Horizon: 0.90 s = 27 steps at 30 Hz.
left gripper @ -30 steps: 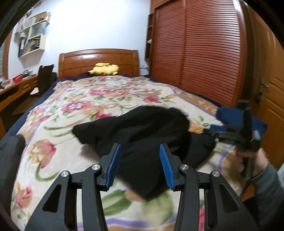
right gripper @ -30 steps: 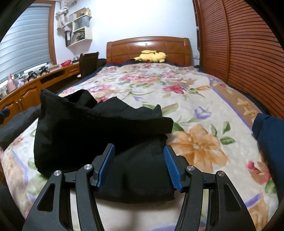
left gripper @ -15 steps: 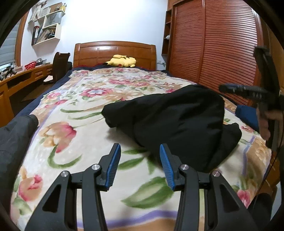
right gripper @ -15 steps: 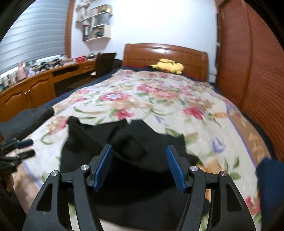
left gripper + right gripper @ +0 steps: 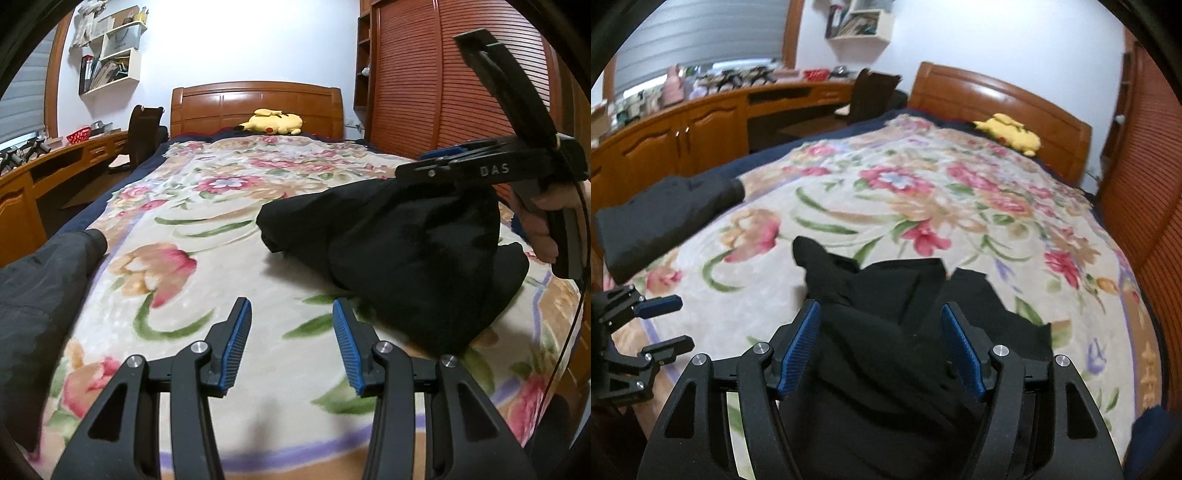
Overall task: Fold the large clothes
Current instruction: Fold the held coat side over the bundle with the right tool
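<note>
A black garment (image 5: 406, 251) lies bunched on the floral bedspread (image 5: 207, 229) near the foot of the bed. My left gripper (image 5: 291, 314) hovers open over bare bedspread to the garment's left, with nothing between its fingers. It also shows at the lower left in the right wrist view as the left gripper (image 5: 676, 325). My right gripper (image 5: 881, 317) is wide open just over the black garment (image 5: 886, 332), with cloth showing between the pads, which do not pinch it. In the left wrist view a hand holds the right gripper (image 5: 417, 164) above the garment's peak.
A dark grey garment (image 5: 665, 214) lies at the bed's left edge and a dark blue one (image 5: 1152, 435) at the right corner. A yellow plush toy (image 5: 273, 122) rests by the wooden headboard (image 5: 255, 99). A desk (image 5: 701, 125) and chair stand left, louvred wardrobe doors (image 5: 424, 74) right.
My left gripper swung left off the black garment and now sits over bare bedspread. My right gripper rose, rolled and shifted left over the garment, and its jaws spread wider.
</note>
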Each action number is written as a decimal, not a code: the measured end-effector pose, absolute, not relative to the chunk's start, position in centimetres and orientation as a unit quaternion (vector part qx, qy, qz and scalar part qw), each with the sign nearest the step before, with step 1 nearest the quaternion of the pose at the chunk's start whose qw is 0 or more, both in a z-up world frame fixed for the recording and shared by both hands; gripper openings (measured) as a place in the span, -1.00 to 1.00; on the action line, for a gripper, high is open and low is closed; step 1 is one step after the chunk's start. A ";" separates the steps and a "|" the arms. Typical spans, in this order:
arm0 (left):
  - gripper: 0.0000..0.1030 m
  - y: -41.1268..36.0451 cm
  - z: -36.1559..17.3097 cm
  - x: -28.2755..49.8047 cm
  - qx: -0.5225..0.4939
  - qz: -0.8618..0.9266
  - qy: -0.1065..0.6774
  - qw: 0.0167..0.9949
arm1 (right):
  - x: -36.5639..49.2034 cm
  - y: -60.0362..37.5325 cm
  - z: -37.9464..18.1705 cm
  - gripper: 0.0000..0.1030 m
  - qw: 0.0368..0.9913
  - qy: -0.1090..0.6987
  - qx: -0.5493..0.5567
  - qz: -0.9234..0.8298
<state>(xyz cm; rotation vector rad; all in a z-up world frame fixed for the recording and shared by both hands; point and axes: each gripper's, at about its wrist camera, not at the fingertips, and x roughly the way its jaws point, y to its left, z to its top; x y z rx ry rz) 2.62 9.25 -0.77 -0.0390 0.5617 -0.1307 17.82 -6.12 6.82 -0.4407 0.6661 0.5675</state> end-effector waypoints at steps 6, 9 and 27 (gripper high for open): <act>-0.14 10.2 -0.6 2.3 -0.029 -0.067 0.273 0.959 | 18.0 -3.7 5.8 0.34 0.867 0.335 -0.258 0.263; -0.14 10.3 -0.6 2.2 -0.031 -0.070 0.271 0.959 | 18.4 -3.4 5.3 0.34 0.860 0.345 -0.276 0.254; -0.14 9.5 -0.8 2.3 -0.031 -0.080 0.272 0.958 | 16.3 -5.9 5.3 -0.90 0.841 0.347 -0.313 0.273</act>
